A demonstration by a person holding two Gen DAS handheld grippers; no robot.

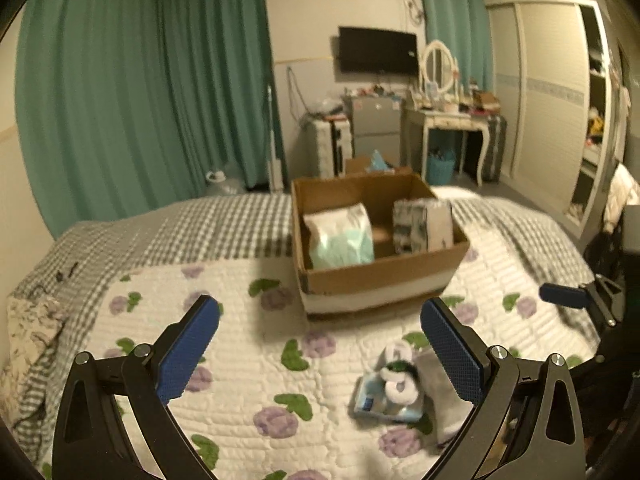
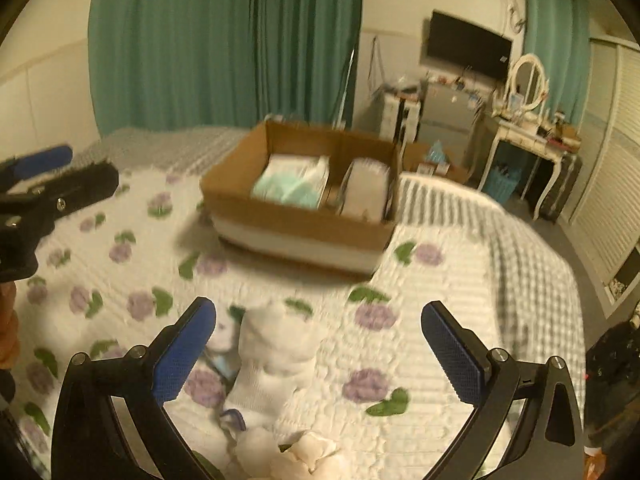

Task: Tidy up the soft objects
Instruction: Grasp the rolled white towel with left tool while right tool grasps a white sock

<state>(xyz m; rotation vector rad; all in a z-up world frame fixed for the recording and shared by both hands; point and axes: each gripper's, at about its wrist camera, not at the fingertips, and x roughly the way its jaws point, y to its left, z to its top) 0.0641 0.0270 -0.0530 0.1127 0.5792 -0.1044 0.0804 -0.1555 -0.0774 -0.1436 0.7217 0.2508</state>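
An open cardboard box [image 1: 384, 276] sits on the floral quilt [image 1: 240, 360] of the bed, holding a mint-and-white soft pack [image 1: 340, 236] on its left side and a grey-white folded bundle [image 1: 424, 224] on its right. Nearer than the box, the left gripper [image 1: 320, 316] hangs over the quilt with its blue fingers spread wide and nothing between them. A small heap of white socks [image 2: 276, 356] and a blue-white packet [image 1: 376, 400] lies on the quilt in front of the box, between the wide-apart, empty fingers of the right gripper [image 2: 318, 318].

No text, label or number can be read on anything here (both views are too blurred).
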